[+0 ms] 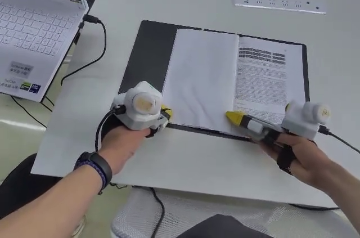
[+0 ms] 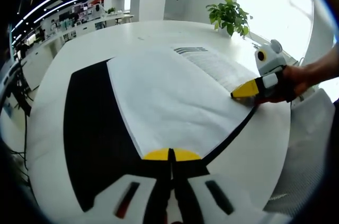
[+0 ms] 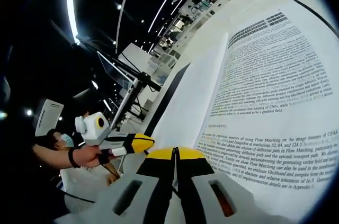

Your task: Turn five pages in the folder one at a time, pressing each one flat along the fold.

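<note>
The black folder (image 1: 147,52) lies open on the white table. A blank white page (image 1: 199,77) is on its left half and a printed page (image 1: 270,77) on its right. My left gripper (image 1: 166,113) is shut, its yellow tips (image 2: 171,154) at the near edge of the blank page (image 2: 169,102). My right gripper (image 1: 235,117) is also shut, with its yellow tips (image 3: 175,153) resting at the near end of the fold between the blank page (image 3: 185,107) and the printed page (image 3: 270,91). Each gripper view also catches the other gripper: the right gripper (image 2: 246,89) and the left gripper (image 3: 132,142).
An open laptop (image 1: 34,30) sits at the far left with a black cable (image 1: 98,52) running toward the folder. A white power strip (image 1: 279,3) lies at the back. The table's front edge (image 1: 185,184) is just behind my hands.
</note>
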A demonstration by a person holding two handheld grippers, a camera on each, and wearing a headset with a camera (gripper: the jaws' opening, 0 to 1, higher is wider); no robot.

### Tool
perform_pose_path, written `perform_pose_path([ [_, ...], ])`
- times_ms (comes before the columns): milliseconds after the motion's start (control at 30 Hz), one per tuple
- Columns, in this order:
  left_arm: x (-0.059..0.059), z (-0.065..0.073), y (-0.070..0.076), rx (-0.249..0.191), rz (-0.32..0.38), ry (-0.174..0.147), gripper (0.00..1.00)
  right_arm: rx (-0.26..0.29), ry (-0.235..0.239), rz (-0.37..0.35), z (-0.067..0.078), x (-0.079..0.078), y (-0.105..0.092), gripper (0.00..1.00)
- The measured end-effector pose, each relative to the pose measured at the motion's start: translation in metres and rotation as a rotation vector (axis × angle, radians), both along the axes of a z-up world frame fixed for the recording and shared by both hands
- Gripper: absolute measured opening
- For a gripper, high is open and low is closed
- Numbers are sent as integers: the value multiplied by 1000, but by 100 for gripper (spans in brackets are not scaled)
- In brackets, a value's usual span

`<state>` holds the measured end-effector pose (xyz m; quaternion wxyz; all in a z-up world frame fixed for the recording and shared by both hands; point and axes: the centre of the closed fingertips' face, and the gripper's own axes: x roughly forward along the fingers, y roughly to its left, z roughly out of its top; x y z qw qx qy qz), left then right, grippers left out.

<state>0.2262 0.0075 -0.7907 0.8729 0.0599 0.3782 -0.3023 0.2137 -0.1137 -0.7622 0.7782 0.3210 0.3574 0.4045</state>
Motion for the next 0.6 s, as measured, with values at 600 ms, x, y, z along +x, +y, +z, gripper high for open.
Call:
perform_pose_path([
  [600,-1,3,0,-44,43,30,0,-42,13,-1,-7,-6,-9,0],
])
